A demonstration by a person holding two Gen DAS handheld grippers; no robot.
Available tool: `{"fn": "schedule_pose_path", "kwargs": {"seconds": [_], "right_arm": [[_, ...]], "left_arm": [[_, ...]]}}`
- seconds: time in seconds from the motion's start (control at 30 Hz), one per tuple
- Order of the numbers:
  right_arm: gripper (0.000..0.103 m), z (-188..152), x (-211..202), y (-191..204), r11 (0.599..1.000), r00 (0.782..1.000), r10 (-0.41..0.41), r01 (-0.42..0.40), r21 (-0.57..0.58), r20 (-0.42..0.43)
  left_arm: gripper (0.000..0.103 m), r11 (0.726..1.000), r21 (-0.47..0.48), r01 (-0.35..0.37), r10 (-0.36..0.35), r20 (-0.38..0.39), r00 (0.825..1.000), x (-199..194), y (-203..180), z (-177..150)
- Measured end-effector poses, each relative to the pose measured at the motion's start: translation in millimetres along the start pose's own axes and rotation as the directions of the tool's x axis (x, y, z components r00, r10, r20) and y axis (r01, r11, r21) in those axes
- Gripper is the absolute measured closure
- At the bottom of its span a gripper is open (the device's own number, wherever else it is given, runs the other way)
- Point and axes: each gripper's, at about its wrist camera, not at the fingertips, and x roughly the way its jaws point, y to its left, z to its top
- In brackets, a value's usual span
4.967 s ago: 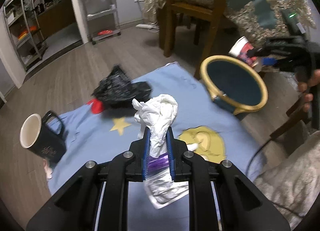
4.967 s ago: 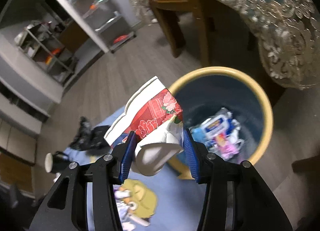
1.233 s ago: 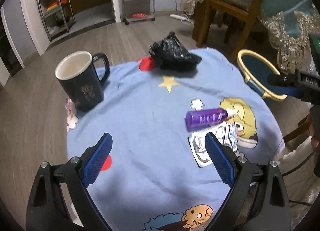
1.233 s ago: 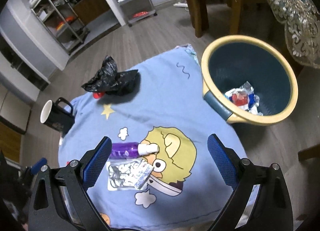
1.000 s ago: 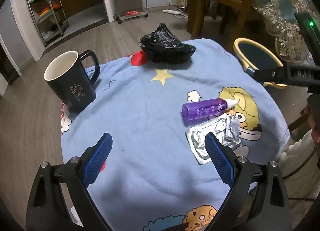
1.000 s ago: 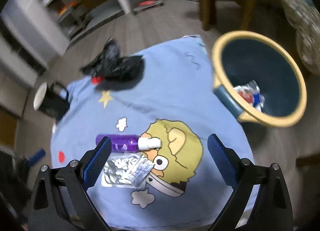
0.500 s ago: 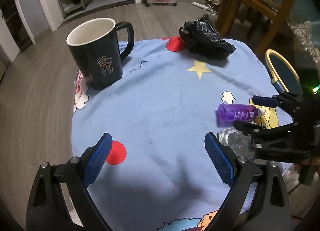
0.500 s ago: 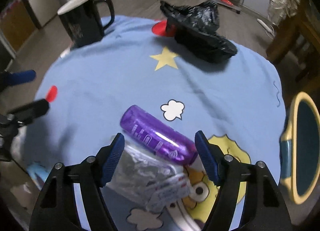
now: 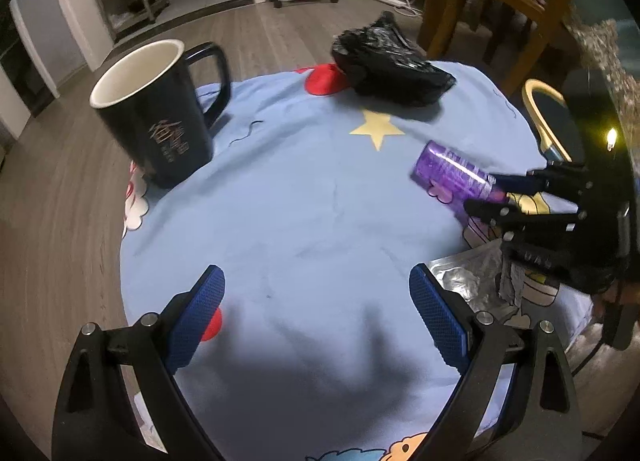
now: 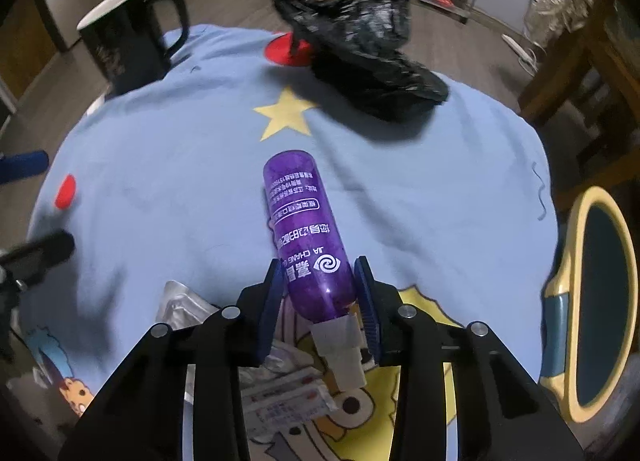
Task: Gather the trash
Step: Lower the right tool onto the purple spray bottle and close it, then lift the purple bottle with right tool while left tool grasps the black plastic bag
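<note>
Since a second ago the right gripper (image 10: 320, 293) has dropped over the purple plastic bottle (image 10: 308, 233) lying on the blue cartoon cloth (image 10: 180, 165), its jaws just closing to flank the bottle's lower body; whether the pads press it is hard to tell. Its arms half hide the crumpled silver foil wrapper (image 10: 180, 307). Empty, the left gripper (image 9: 316, 313) hovers spread wide. At far right the yellow-rimmed bin (image 10: 576, 301) is cut off.

Purple bottle (image 10: 308, 237) shiny plastic. Blue cloth (image 10: 168, 165) soft, matt. Black bag (image 10: 368, 57) crinkly plastic. Mug (image 9: 156, 113) glossy.
</note>
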Motion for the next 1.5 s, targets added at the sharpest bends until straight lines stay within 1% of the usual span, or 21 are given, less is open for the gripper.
{"fn": "schedule_pose_path", "kwargs": {"seconds": [0.13,0.23,0.3,0.4,0.47,0.53,0.63,0.73,0.83,0.87,0.97,1.07,1.17,1.27,1.3,1.4,1.5], "right_arm": [[0.067,2,-17,-13,0.998,1.0,0.017,-0.018,0.057,0.018],[0.068,6,-36,-22,0.996,1.0,0.025,-0.025,0.08,0.002],[0.069,11,-54,-33,0.996,0.999,0.036,-0.036,0.085,-0.003],[0.069,13,-84,-64,0.989,0.998,0.055,-0.057,0.134,0.017],[0.069,7,-102,-84,0.987,0.998,0.044,-0.05,0.154,0.045],[0.069,0,-109,-102,0.982,0.998,0.023,-0.034,0.185,0.063],[0.069,-9,-108,-129,0.957,0.996,0.039,-0.061,0.285,0.083],[0.069,-8,-109,-145,0.948,0.995,0.006,-0.038,0.316,0.103],[0.069,-10,-108,-160,0.921,0.992,0.016,-0.063,0.385,0.122],[0.069,-11,-107,-166,0.908,0.992,0.029,-0.078,0.411,0.125],[0.069,-12,-107,-173,0.894,0.991,0.032,-0.087,0.439,0.13],[0.069,-13,-106,-178,0.886,0.991,0.035,-0.092,0.455,0.132],[0.069,-15,-104,-182,0.876,0.991,0.048,-0.104,0.471,0.129],[0.069,-17,-105,-187,0.869,0.989,0.057,-0.116,0.482,0.136],[0.069,-17,-104,-188,0.865,0.989,0.06,-0.12,0.486,0.138],[0.069,-19,-104,-192,0.857,0.987,0.072,-0.133,0.498,0.141],[0.069,-19,-104,-192,0.854,0.988,0.07,-0.131,0.503,0.139]], "left_arm": [[0.011,0.999,0.043,-0.002,0.001,0.006,1.0,-1,-11,2],[0.011,0.997,0.073,-0.002,0.001,0.014,1.0,-3,-18,6],[0.011,0.997,0.077,0.018,-0.019,0.023,1.0,-5,-22,10],[0.011,0.995,0.099,0.033,-0.038,0.049,0.998,-9,-32,16],[0.011,0.992,0.116,0.041,-0.047,0.049,0.998,-7,-40,18],[0.011,0.991,0.118,0.055,-0.06,0.043,0.997,-3,-45,20],[0.011,0.993,0.088,0.078,-0.083,0.05,0.995,1,-50,30],[0.011,0.994,0.04,0.098,-0.101,0.075,0.992,4,-52,46],[0.011,0.994,0.009,0.107,-0.108,0.11,0.988,9,-52,69],[0.011,0.995,0.004,0.105,-0.104,0.115,0.988,11,-53,76],[0.011,0.997,0.004,0.079,-0.079,0.133,0.988,18,-53,102],[0.011,0.998,0.019,0.054,-0.057,0.191,0.98,20,-56,127],[0.011,0.997,0.053,0.05,-0.061,0.217,0.974,24,-65,149],[0.011,0.991,0.129,0.045,-0.072,0.212,0.975,32,-83,162],[0.011,0.983,0.18,0.035,-0.071,0.197,0.978,39,-95,164],[0.011,0.958,0.287,-0.019,-0.027,0.156,0.987,56,-121,164],[0.011,0.94,0.336,-0.051,0.011,0.12,0.993,72,-136,160]]}}
